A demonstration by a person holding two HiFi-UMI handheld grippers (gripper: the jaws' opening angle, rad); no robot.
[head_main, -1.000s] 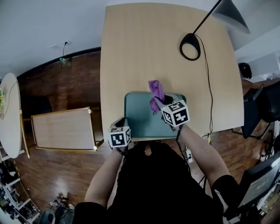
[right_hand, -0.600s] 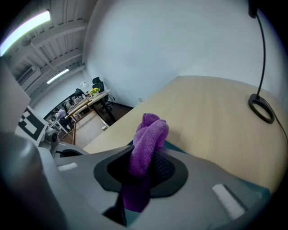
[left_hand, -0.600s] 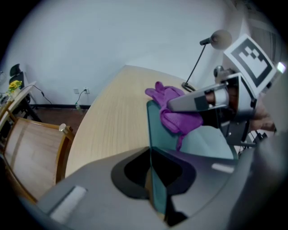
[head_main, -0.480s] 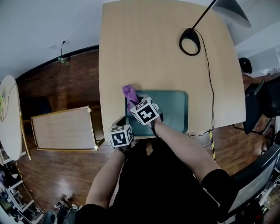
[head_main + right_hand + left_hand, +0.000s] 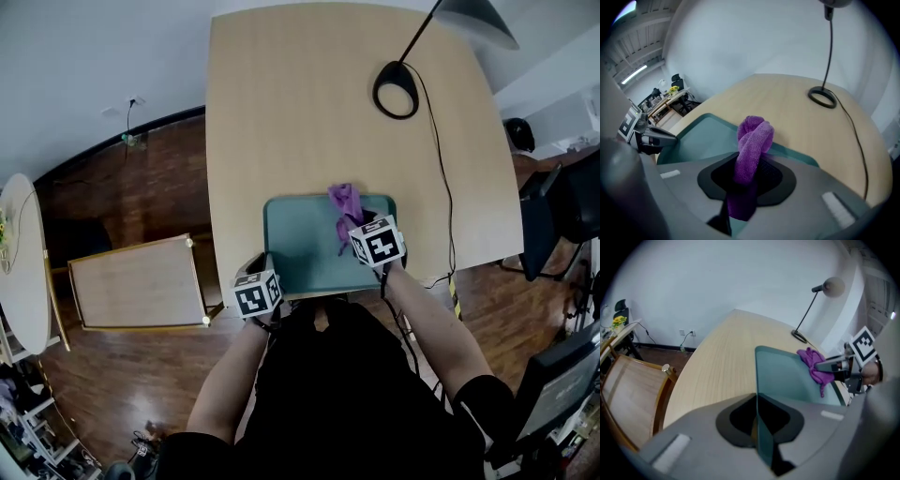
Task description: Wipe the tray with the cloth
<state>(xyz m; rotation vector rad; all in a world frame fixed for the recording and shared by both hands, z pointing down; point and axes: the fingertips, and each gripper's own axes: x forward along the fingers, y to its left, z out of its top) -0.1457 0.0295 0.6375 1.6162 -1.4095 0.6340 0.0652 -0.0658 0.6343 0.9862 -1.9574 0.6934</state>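
Left gripper (image 5: pixel 757 425) jaws pinch the tray (image 5: pixel 785 376) rim; right gripper (image 5: pixel 744 185) jaws clamp the purple cloth (image 5: pixel 753 140)

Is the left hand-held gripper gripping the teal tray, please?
Yes, the left hand-held gripper pinches the rim of the teal tray.

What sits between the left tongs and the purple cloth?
Only bare teal tray: the left tongs clamp its rim, the cloth is opposite. Head and left gripper views show it.
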